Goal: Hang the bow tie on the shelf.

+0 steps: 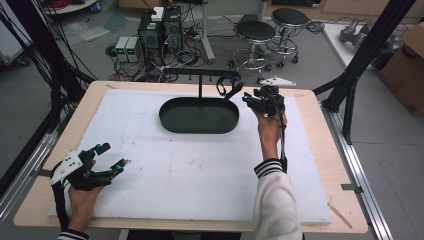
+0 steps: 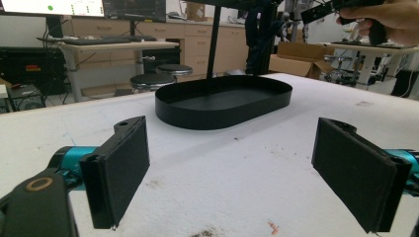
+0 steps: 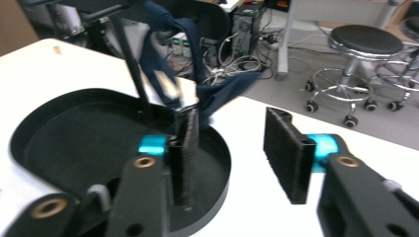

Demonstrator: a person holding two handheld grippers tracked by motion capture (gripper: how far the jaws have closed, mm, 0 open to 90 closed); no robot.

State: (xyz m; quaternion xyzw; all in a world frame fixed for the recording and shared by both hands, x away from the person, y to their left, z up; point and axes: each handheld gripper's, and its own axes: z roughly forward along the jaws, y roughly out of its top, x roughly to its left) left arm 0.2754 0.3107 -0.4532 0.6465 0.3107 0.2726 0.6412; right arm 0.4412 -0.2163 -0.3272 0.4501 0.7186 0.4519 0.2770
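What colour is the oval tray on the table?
Black all over, tray rim and floor alike; it shows best in the left gripper view.

A wide bare stretch of the white table [image 1: 190, 170] is lying open across the lower middle of the high view. At upper centre, the black oval tray [image 1: 199, 116] with its upright post [image 1: 200, 85] and crossbar is blocking the way, a dark strap [image 1: 227, 87] hanging beside the right gripper [image 1: 252, 98].
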